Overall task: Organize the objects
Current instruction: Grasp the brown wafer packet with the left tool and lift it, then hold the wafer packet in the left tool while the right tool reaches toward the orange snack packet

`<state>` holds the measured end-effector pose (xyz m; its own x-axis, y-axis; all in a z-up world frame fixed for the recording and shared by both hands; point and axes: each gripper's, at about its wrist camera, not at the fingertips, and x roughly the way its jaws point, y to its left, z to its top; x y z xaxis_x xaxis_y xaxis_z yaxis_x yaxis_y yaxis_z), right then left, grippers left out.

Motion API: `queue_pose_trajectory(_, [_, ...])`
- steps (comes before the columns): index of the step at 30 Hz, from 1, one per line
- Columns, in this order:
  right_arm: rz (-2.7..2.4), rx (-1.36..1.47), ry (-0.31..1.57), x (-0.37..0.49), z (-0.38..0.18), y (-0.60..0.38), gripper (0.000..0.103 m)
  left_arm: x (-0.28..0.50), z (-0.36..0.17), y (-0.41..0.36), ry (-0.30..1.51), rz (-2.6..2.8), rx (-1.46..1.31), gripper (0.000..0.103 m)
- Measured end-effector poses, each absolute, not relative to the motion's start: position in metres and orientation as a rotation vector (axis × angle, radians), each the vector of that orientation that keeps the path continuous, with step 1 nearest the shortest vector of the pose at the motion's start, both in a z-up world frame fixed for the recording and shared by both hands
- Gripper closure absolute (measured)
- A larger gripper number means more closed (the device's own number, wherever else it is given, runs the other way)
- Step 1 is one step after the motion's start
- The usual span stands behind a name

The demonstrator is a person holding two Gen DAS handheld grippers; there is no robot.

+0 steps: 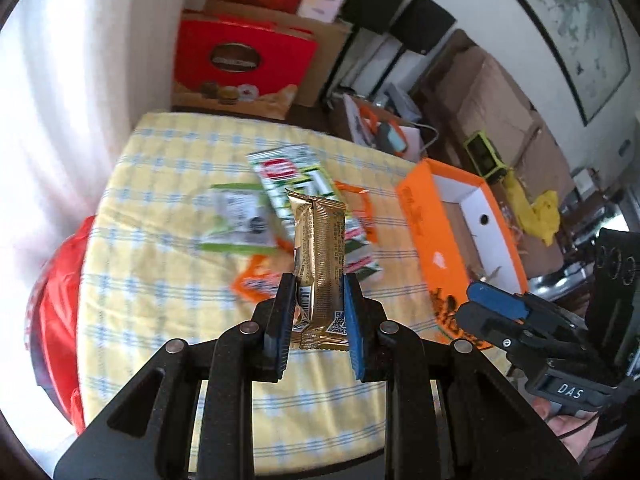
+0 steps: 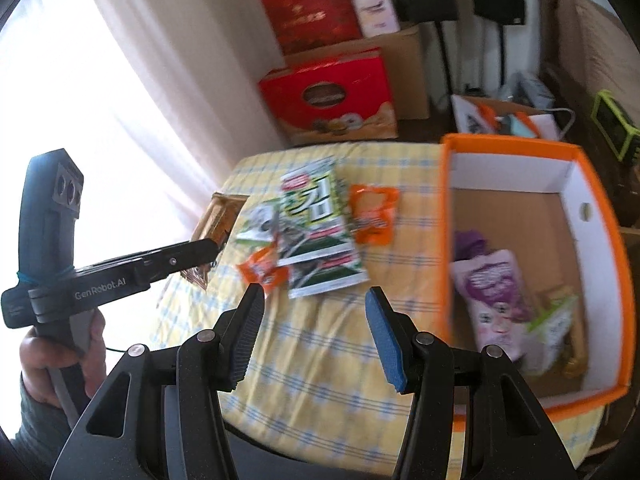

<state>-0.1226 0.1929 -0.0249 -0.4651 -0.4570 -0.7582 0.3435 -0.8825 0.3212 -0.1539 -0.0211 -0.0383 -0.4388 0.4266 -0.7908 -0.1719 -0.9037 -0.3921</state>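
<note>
pinching gold snack bar between jaws

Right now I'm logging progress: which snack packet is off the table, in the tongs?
The gold packet, clamped upright in the left tongs; the green and orange packets lie flat on the table.

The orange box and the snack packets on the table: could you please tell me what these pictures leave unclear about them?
- Orange box, left wrist view: its contents are hidden by its near wall.
- Gold packet in the left tongs: its print is too small to read.
- Green packet, right wrist view: its lettering is blurred.
- Purple packet in the box: the items beside it are blurred.
</note>
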Motion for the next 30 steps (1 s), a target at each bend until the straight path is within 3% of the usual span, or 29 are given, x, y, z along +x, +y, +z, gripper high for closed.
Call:
queue_pose_trajectory(20, [-2.152, 1.380, -0.032, -0.152, -0.078, 0.095, 0.048, -0.152, -0.086, -0.089, -0.505, 2.397, -1.511, 0.081])
queue_pose_trajectory(30, [-2.189, 1.351, 0.254, -0.145, -0.098, 0.056, 0.048, -0.150, -0.095, -0.101, -0.539, 2.393, -1.525, 0.081])
